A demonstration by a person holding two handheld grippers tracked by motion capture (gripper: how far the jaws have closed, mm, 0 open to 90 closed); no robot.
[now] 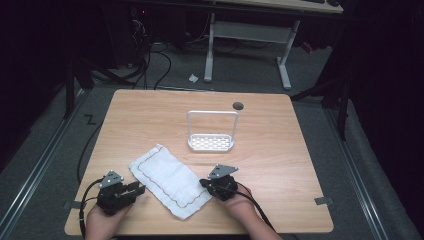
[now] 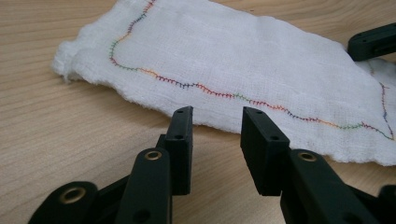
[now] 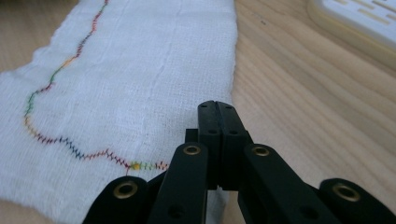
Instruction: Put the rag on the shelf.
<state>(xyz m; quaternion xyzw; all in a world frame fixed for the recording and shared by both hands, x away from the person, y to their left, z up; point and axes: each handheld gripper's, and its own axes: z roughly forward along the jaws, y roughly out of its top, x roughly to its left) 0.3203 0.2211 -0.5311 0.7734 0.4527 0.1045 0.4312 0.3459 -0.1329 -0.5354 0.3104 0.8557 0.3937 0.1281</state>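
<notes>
So the white cloth (image 1: 170, 181) w/ the rainbow zigzag stitching round its border lay flat on the wooden table (image 1: 280, 145), angled diagonally, towards the near edge and between the two hands. Left gripper (image 1: 134, 189) sat just beside the cloth's left long edge; in the left gripper view its jaws stood apart w/ a clear gap, nothing between them, tips low over bare wood right at the hem of the cloth (image 2: 224, 65). Right gripper (image 1: 206, 183) was at the cloth's right edge near the front corner. In the right gripper view its jaws were pressed together, no gap, sitting over the edge of the cloth (image 3: 130, 93), by the stitched line. Can't tell if any fabric was actually pinched in there, the tips hide it, so I'd just say closed tbh. Another black gripper tip poked in at the top right of the left gripper view, over the far side of the cloth. Further back on the table stood a small white rack (image 1: 211, 131) w/ a slotted base and a tall hoop handle, well apart from the cloth. Its corner (image 3: 359, 23) showed in the right gripper view too.
</notes>
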